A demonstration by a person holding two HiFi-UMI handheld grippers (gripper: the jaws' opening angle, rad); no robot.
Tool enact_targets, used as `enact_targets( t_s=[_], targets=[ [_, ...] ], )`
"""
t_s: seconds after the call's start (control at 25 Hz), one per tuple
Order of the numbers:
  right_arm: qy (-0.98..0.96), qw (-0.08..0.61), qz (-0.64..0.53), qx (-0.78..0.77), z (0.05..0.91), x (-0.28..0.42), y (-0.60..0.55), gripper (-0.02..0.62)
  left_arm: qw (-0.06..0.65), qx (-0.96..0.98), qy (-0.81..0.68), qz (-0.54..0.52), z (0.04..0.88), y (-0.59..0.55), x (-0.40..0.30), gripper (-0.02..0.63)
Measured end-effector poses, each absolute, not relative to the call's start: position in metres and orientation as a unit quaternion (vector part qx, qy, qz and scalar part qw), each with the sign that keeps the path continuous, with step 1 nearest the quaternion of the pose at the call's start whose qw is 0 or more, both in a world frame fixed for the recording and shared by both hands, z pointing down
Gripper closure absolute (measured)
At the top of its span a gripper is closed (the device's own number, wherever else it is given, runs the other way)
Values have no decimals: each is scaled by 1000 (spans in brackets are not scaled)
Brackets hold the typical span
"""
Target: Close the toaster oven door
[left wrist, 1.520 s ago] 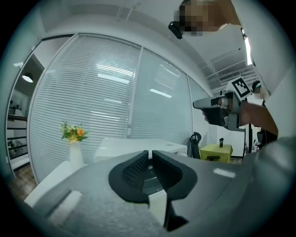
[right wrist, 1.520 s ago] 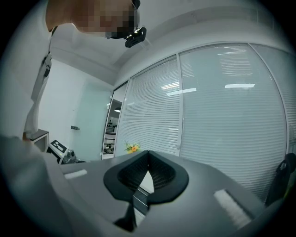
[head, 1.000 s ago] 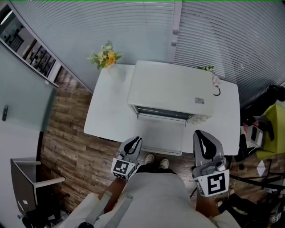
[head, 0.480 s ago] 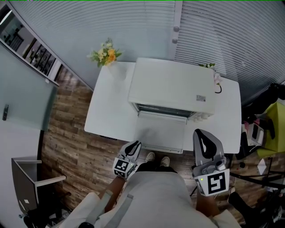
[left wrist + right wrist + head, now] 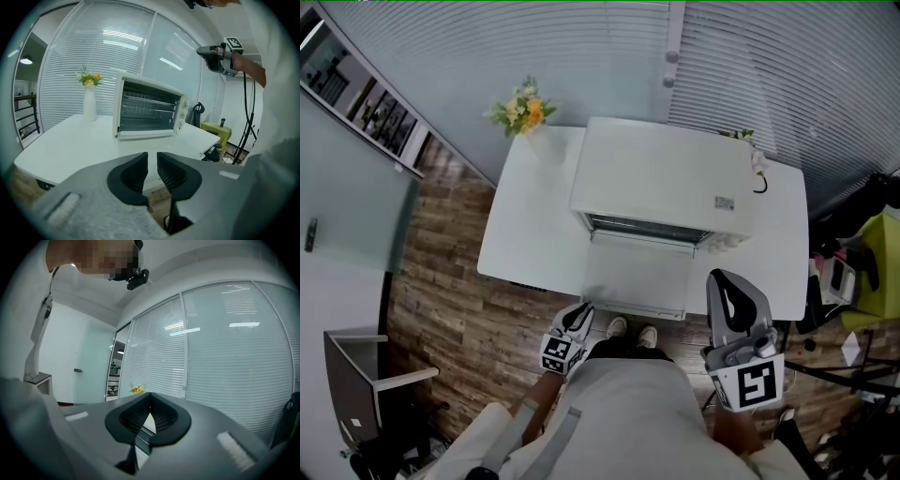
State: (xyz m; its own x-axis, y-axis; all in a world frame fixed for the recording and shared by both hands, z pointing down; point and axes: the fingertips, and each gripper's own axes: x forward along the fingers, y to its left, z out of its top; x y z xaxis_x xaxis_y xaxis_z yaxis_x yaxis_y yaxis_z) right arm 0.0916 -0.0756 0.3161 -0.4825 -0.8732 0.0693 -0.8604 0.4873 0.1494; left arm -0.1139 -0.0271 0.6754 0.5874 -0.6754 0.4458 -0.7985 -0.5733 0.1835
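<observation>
The boxy white toaster oven (image 5: 661,178) sits on the white rectangular table (image 5: 520,234), its drop-down door (image 5: 639,274) folded flat toward me. My left gripper (image 5: 152,165) hangs low just off the table's near edge. Its black jaws are a narrow gap apart and opening, with nothing between them. My right gripper (image 5: 150,399) is clear of the oven, jaw tips touching, empty.

Bright, even light; fisheye edges curve and darken.
</observation>
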Motion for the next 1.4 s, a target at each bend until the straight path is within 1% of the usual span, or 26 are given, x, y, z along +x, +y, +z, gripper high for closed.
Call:
enact_targets(
  t_s=[0.56,0.84,1.0,1.12,1.16,1.4],
  targets=[
    [-862,73,-47,499,318,87,-71,591,226,853,-427,199,731,0,-127,534],
    [-862,78,-46,498,321,87,-70,591,269,831,-444,203,758,2,-133,509],
    [-862,79,-46,498,321,87,-68,591,274,824,-447,214,773,2,-133,492],
    [-862,78,-50,498,318,86,-67,591,294,813,-450,223,783,3,-135,488],
    [-862,78,-51,498,317,86,-67,591,299,808,-456,223,786,1,-137,477],
    [-860,81,-51,501,318,88,-65,591,293,804,-467,221,795,-9,-137,465]
  ],
)
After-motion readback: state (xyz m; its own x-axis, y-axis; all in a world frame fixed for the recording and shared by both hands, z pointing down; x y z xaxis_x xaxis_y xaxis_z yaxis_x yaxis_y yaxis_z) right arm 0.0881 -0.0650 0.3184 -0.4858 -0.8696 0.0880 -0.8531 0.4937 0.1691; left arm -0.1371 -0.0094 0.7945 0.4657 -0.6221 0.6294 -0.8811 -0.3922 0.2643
